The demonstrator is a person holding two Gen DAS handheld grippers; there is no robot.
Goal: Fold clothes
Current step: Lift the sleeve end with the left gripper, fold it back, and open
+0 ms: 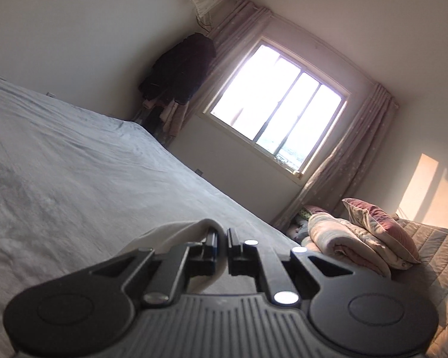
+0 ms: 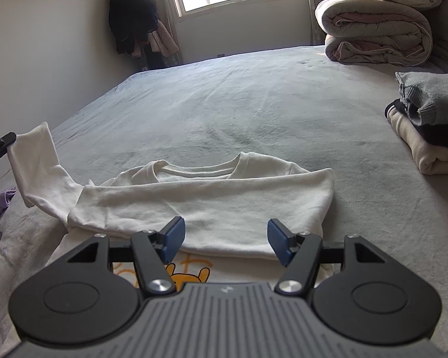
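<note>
Left gripper (image 1: 221, 246) is clamped on the white sweatshirt's sleeve (image 2: 37, 167), lifted beside the bed (image 2: 254, 95). Right gripper (image 2: 225, 240) is held apart above the white sweatshirt (image 2: 212, 205).

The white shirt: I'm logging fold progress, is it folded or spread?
Partly folded. One sleeve lies across the white shirt; the other sleeve is held up by the left gripper.

My left black two-finger gripper (image 1: 222, 246) is tipped sideways and lifted up. Its two fingers are pinched together on a bit of white cloth sleeve (image 1: 176, 232). My right black gripper with blue pads (image 2: 225, 240) is held low and flat. Its fingers are spread wide apart, holding nothing.
</note>
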